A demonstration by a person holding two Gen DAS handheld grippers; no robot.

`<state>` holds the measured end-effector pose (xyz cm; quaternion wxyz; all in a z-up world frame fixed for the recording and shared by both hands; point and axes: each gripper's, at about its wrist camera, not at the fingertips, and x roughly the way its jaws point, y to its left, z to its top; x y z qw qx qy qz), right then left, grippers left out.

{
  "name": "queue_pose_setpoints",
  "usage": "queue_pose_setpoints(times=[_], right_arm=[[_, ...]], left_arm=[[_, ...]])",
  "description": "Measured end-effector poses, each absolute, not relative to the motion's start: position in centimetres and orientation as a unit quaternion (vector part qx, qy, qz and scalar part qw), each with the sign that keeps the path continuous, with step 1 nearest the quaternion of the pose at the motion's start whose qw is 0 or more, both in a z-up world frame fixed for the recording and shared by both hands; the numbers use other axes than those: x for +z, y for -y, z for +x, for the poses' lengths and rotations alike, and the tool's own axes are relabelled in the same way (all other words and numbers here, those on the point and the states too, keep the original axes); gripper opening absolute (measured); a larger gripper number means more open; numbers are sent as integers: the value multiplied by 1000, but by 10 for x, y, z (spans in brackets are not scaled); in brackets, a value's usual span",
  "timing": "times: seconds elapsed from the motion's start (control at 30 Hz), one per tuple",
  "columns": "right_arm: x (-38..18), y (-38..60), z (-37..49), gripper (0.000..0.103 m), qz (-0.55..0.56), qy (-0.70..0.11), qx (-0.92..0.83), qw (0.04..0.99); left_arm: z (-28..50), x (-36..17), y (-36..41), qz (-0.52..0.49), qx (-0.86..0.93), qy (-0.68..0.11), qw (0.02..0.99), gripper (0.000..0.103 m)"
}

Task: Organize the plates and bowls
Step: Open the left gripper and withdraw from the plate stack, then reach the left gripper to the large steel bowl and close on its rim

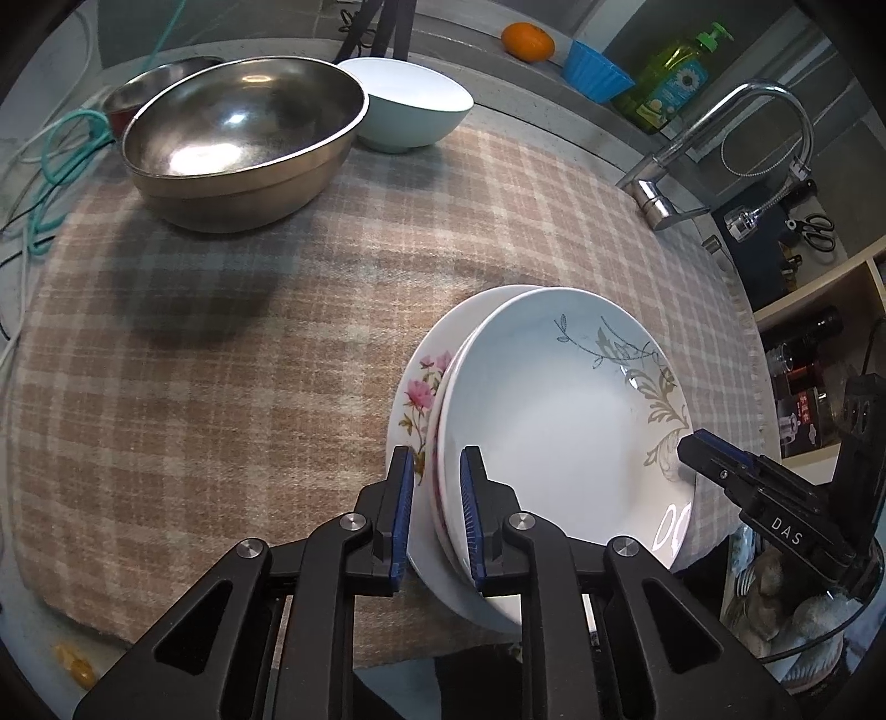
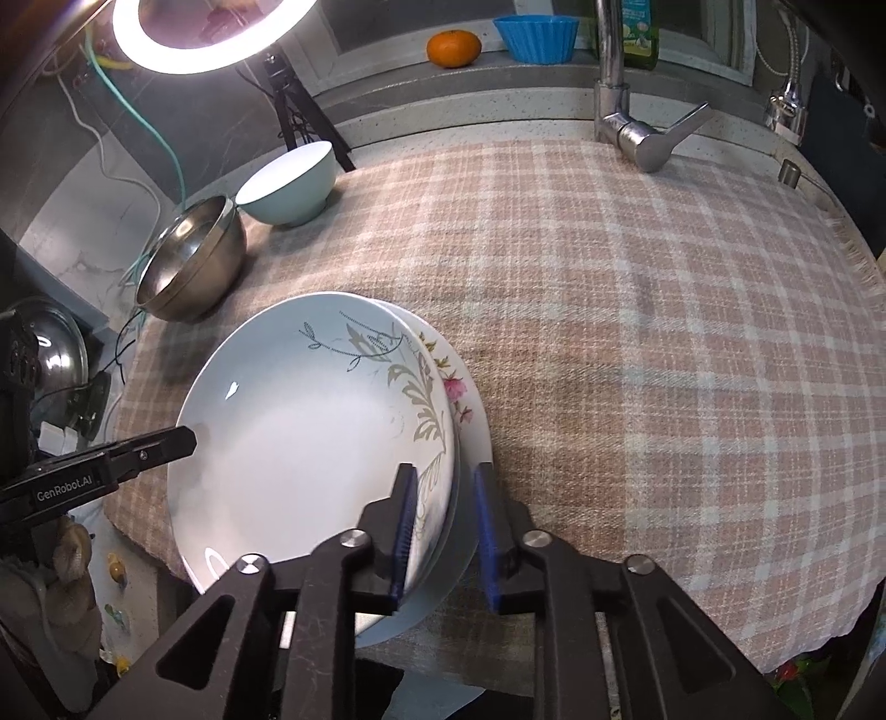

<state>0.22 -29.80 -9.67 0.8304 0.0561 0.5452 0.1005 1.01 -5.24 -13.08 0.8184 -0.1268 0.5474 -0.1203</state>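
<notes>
A stack of plates is held above the near edge of the checked cloth: a white plate with grey leaves (image 1: 559, 410) (image 2: 310, 421) on top of a plate with pink flowers (image 1: 418, 393) (image 2: 454, 387). My left gripper (image 1: 437, 520) is shut on the stack's left rim. My right gripper (image 2: 443, 537) is shut on its right rim and shows in the left wrist view (image 1: 684, 446). A steel bowl (image 1: 243, 138) (image 2: 191, 260) and a pale blue bowl (image 1: 412, 105) (image 2: 290, 185) stand at the back left.
The checked cloth (image 1: 277, 354) (image 2: 637, 332) covers the counter. A tap (image 1: 720, 149) (image 2: 637, 122) stands at the back right. An orange (image 2: 453, 48), a blue cup (image 2: 536, 36) and a soap bottle (image 1: 673, 77) sit on the ledge. A ring light (image 2: 210, 33) is at the back left.
</notes>
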Motion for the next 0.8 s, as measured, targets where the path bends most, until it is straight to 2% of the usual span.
queue_pose_setpoints(times=[0.43,0.8], right_arm=[[-69,292,5,27,82,-516,92,847],[-49,240,24,28,90,-503,131,849]], left_arm=[[10,-115,11,-160,-105,-522,831,15],[18,-103,-53,-180,-66,-496,847,15]])
